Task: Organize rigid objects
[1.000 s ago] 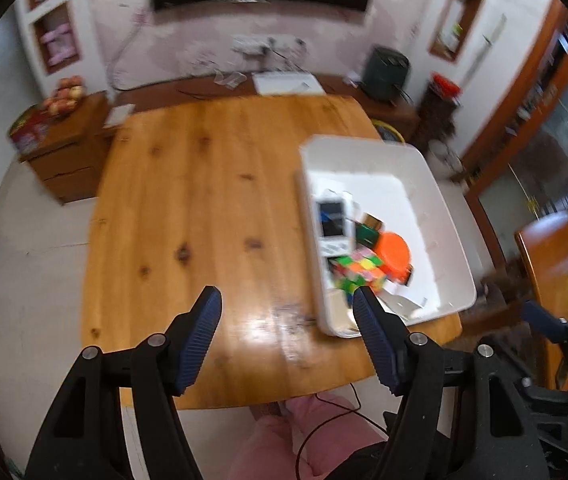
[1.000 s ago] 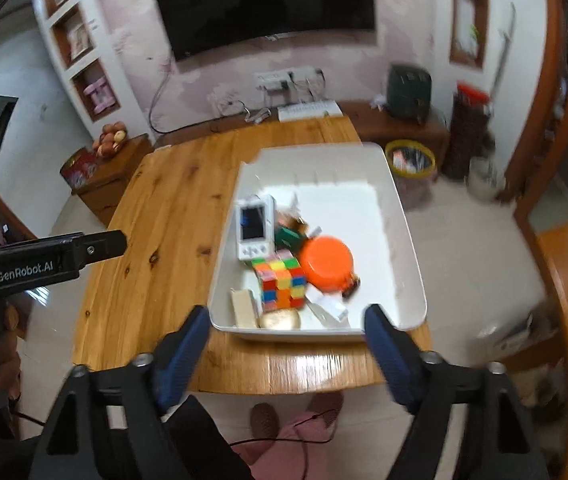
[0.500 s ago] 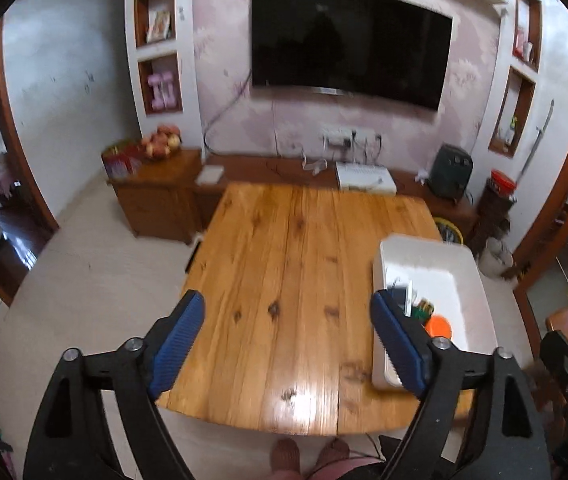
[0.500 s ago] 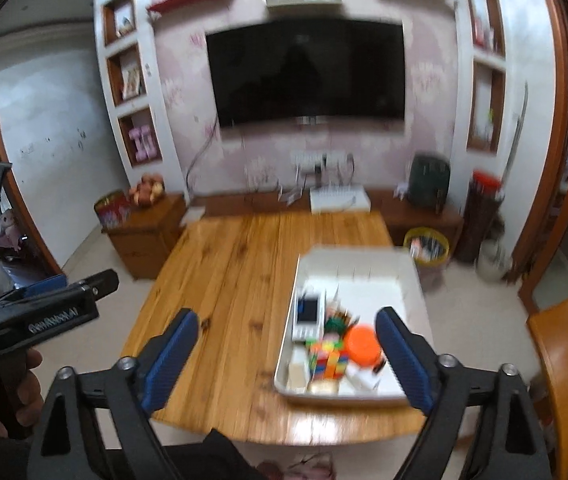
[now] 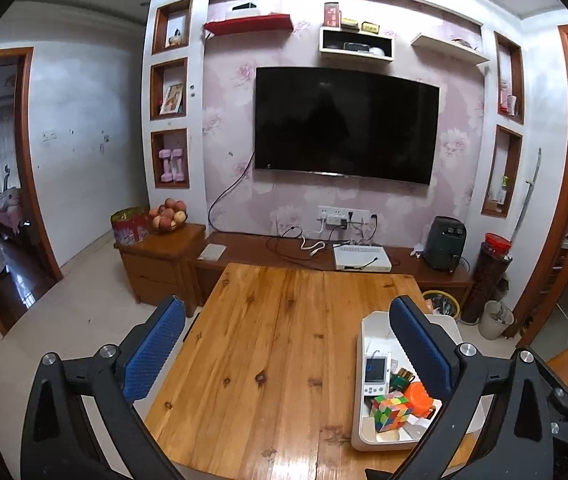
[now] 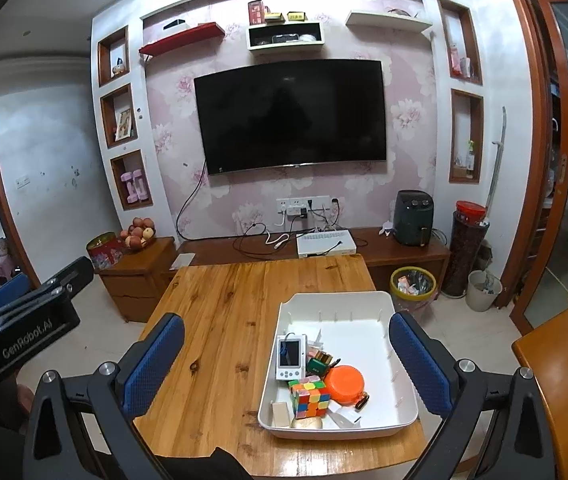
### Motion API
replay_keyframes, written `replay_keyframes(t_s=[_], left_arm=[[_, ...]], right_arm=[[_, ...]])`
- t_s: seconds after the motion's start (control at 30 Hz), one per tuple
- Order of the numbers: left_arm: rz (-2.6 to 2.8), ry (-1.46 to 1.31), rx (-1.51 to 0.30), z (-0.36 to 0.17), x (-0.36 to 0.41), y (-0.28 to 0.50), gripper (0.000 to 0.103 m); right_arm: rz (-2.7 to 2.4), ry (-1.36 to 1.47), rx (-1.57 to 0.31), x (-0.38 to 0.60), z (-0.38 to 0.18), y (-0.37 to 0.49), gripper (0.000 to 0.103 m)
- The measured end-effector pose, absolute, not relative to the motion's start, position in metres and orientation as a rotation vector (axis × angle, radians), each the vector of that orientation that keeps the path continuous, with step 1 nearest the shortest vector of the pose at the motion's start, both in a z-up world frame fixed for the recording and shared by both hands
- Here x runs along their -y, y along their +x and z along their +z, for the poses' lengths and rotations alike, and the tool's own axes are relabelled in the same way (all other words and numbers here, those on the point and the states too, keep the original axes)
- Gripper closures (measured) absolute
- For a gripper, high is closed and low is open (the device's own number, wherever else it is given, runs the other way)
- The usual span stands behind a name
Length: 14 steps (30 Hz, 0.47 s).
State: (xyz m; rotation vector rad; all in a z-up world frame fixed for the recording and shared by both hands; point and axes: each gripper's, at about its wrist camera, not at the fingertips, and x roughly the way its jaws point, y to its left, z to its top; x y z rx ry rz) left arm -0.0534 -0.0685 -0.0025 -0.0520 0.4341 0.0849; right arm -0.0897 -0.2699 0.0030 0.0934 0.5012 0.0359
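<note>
A white tray [image 6: 336, 298] sits on the near right part of the wooden table [image 6: 220, 320]. Inside it lie a colourful puzzle cube [image 6: 310, 400], an orange round lid [image 6: 344, 384], a white handheld device [image 6: 290, 358], a small green box [image 6: 316, 366] and a pale block [image 6: 280, 414]. My right gripper [image 6: 286, 320] hovers above and short of the tray, its jaws opening with nothing between them. My left gripper [image 5: 286, 304] hangs over the table's near edge, left of the tray [image 5: 358, 360], jaws also opening and empty. The cube [image 5: 390, 412] shows beside its right finger.
A low TV cabinet [image 6: 404, 252] runs behind the table, and a side cabinet [image 6: 136, 268] bears a bowl of fruit. A yellow waste basket [image 6: 412, 282] and a white bin [image 6: 484, 290] stand on the floor at right. Another wooden table [image 6: 564, 360] edges in at far right.
Both grippers have risen and tilted up from looking down onto the tray to facing the TV wall. Their jaws have spread wider. The tray's contents have not moved.
</note>
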Motion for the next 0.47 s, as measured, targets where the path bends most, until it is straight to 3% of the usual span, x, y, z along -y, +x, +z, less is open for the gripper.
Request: replay_keyframes(t_s=[0.47], left_arm=[[0.006,-0.014,-0.379,0.005,0.085,-0.058,0.001]], right_arm=[[0.017,0.103,-0.471,0.277,0.004,-0.092,0.000]])
